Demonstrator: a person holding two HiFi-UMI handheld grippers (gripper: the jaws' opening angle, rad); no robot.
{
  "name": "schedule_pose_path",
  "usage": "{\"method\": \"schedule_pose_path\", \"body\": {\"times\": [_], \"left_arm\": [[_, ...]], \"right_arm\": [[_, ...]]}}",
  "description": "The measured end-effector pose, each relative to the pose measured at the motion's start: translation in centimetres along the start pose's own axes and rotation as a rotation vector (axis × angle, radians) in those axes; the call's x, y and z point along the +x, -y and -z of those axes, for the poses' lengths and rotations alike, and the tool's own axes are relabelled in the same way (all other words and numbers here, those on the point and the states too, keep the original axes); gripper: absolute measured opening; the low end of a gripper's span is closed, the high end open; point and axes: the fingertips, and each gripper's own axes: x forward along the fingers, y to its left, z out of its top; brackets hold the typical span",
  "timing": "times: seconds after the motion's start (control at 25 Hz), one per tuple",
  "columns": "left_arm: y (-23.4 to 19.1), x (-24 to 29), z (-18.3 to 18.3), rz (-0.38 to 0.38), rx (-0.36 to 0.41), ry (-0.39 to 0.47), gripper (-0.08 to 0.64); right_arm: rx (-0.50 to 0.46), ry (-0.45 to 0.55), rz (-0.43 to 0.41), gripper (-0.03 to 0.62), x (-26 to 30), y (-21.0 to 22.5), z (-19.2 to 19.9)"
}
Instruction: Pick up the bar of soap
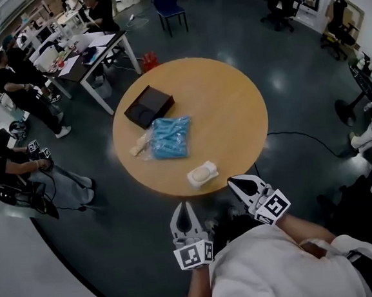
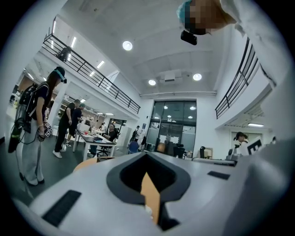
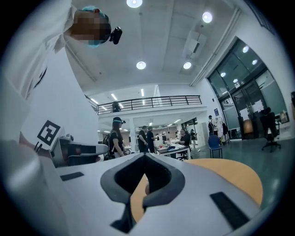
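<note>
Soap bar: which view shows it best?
Head view. The soap bar lies whole and unblocked near the round table's near edge. The left and right gripper views look level across the tabletop. Each shows at most a pale speck low in frame, too small to call soap.

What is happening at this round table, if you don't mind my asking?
A person holds a gripper in each hand by the near edge of the round table. The left gripper and right gripper are both shut and empty, short of the soap lying near that edge. A black box and blue packet lie farther back.
</note>
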Motion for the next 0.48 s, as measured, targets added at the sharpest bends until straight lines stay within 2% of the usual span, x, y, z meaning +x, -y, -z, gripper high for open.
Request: {"method": "schedule_pose_path", "body": {"times": [0.2,0.32,0.48], "left_arm": [[-2.4,1.9,0.9,-0.055,-0.022,-0.002,0.005],[-2.7,3.1,1.2,-0.066,-0.034,-0.007,0.005],[-2.9,4.4,1.5,-0.072,-0.022,-0.013,0.005]], "right_arm": [[-0.068,-0.139,-0.142,0.014,4.5,1.4,4.8],[-0.224,-0.285,-0.278,0.014,6.5,1.7,9.2],[-0.381,-0.476,-0.480,0.015,9.1,2.5,15.3]]}}
